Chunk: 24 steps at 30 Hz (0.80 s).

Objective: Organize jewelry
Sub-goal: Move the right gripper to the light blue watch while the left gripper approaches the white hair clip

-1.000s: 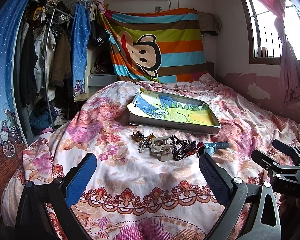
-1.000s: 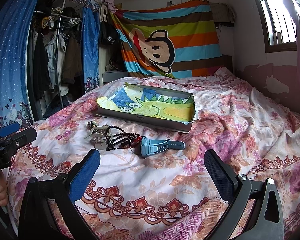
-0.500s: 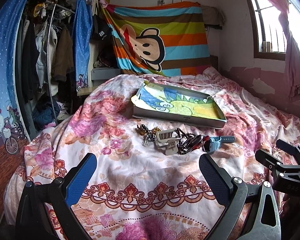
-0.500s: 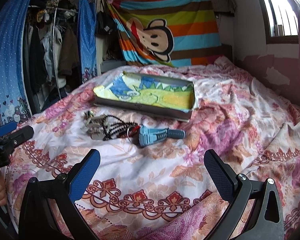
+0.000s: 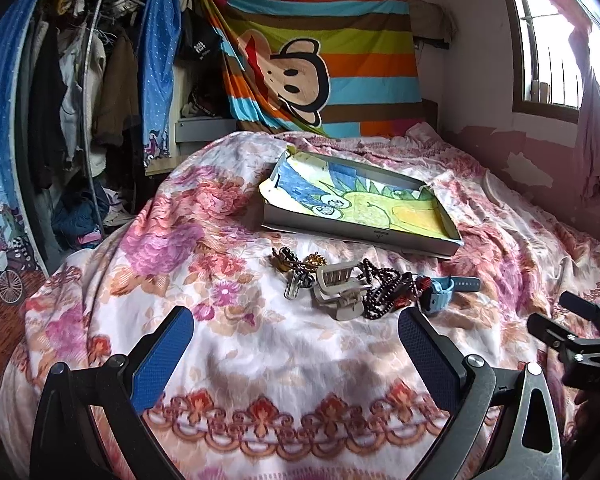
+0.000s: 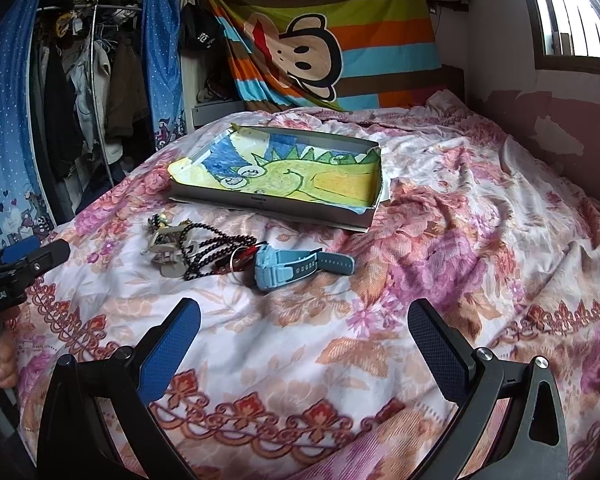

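A pile of jewelry lies on the floral bedspread: a beige hair claw (image 5: pixel 340 288) (image 6: pixel 168 250), a dark bead necklace (image 5: pixel 384 292) (image 6: pixel 208 250), small gold and metal pieces (image 5: pixel 296 268), and a light blue watch (image 5: pixel 446 286) (image 6: pixel 292 266). Behind it sits a shallow box (image 5: pixel 364 234) (image 6: pixel 276 204) lined with a crayon drawing. My left gripper (image 5: pixel 296 356) is open and empty, just short of the pile. My right gripper (image 6: pixel 304 344) is open and empty, in front of the watch.
The bedspread (image 6: pixel 480 248) is rumpled, with folds to the right. A clothes rack (image 5: pixel 80 100) stands off the bed's left side. A striped monkey blanket (image 5: pixel 320 64) hangs behind. A window (image 5: pixel 556 40) is on the right wall.
Both grippers have moved forward toward the pile, which now looks closer and lower in both views. The jewelry and box have not moved. Both grippers stay open.
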### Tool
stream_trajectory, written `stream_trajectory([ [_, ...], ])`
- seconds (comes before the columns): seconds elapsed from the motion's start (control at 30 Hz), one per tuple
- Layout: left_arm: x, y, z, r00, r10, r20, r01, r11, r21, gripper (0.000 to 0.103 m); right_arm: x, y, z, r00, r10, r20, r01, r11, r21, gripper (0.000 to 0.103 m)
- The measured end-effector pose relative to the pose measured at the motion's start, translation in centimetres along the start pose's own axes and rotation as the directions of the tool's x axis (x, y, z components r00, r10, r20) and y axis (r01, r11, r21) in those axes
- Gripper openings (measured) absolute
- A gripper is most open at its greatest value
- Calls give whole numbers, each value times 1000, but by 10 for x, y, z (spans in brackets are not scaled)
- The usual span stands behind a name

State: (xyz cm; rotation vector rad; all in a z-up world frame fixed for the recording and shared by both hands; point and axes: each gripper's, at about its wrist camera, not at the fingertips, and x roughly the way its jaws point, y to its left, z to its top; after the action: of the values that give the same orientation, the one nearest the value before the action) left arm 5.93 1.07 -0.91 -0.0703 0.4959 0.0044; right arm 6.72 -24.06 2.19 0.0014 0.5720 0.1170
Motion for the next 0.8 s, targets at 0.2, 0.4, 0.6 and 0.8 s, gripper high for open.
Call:
stream_trajectory([
  [0.2, 29, 4, 11, 997, -49, -68, 48, 999, -12, 103, 22, -18, 17, 995, 87, -42, -87, 996, 7, 102],
  [0.4, 55, 8, 15, 985, -106, -133, 101, 994, -44, 103, 47, -24, 24, 988, 114, -103, -114, 993, 2, 102],
  [0.6, 81, 6, 22, 964, -198, -180, 189, 980, -66, 103, 74, -29, 30, 980, 134, -149, -136, 991, -4, 102],
  [0.8, 101, -5, 25, 942, -257, -216, 252, 966, -50, 88, 102, -19, 37, 966, 169, -198, -189, 978, -86, 102],
])
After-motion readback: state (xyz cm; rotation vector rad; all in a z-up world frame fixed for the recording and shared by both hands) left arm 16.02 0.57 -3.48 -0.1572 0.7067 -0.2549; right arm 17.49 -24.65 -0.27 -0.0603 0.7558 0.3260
